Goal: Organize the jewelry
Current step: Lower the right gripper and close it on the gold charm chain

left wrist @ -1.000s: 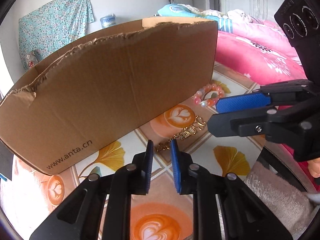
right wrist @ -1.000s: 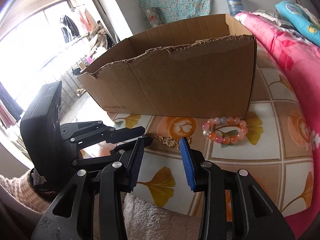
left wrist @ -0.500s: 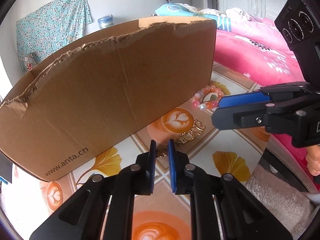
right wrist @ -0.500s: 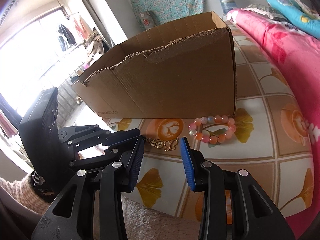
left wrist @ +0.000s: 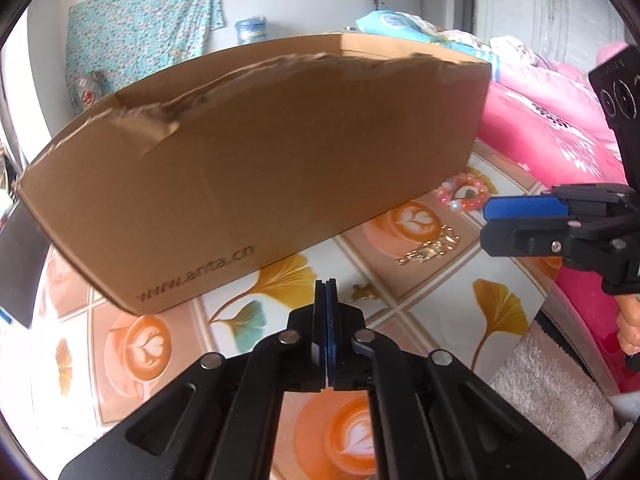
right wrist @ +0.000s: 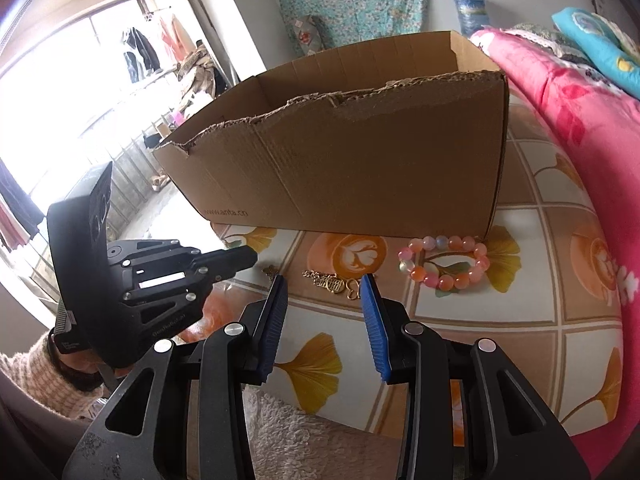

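Left gripper [left wrist: 326, 284] jaws have pressed together beside gold chain [left wrist: 428, 250]; right gripper [right wrist: 324, 284] jaws spread.

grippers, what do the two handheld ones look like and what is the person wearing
Both are black plastic tongs with silver screws and pivot pins and ribbed blue pads on the inner faces of the fingers. The left gripper carries a black camera block with round lenses and small white lettering on its body; the right gripper has the same block, seen from the left wrist. A pink-and-cream knit sleeve covers the left wrist.

Bright daylight, blown-out window [right wrist: 60, 92], fisheye warping
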Tool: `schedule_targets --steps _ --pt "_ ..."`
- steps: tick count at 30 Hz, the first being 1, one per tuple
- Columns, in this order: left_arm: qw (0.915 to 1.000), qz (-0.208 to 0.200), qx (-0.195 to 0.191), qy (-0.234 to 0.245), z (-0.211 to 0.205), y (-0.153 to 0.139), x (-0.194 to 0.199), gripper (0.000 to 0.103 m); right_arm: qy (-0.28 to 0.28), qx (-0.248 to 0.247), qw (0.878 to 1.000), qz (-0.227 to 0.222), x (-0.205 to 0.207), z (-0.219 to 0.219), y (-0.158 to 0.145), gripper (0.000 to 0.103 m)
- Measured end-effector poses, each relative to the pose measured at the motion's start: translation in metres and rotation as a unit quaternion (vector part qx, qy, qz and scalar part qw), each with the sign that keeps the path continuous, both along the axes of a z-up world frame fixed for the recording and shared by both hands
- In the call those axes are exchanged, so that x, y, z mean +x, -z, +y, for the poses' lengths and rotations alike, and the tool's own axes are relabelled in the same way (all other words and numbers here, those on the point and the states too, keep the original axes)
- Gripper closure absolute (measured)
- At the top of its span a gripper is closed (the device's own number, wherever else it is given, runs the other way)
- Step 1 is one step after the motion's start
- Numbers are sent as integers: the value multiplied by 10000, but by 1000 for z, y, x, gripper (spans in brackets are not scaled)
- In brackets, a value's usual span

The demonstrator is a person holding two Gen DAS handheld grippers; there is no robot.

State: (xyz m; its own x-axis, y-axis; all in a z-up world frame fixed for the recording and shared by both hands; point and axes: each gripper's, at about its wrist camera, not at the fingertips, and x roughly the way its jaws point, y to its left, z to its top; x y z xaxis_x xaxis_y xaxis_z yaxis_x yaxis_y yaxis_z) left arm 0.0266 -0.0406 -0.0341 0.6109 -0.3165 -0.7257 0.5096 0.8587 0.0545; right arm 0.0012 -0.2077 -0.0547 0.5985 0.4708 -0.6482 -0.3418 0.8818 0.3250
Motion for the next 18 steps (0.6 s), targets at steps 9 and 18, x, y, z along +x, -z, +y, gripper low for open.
schedule_targets --steps 9,18 --pt "9959 352 -830 -123 27 -4 0 94 -172 -333 9993 69 7 22 2 68" --pt "9994 -19 -147 315 -10 2 -11 83 -96 -396 9991 97 7 27 2 68"
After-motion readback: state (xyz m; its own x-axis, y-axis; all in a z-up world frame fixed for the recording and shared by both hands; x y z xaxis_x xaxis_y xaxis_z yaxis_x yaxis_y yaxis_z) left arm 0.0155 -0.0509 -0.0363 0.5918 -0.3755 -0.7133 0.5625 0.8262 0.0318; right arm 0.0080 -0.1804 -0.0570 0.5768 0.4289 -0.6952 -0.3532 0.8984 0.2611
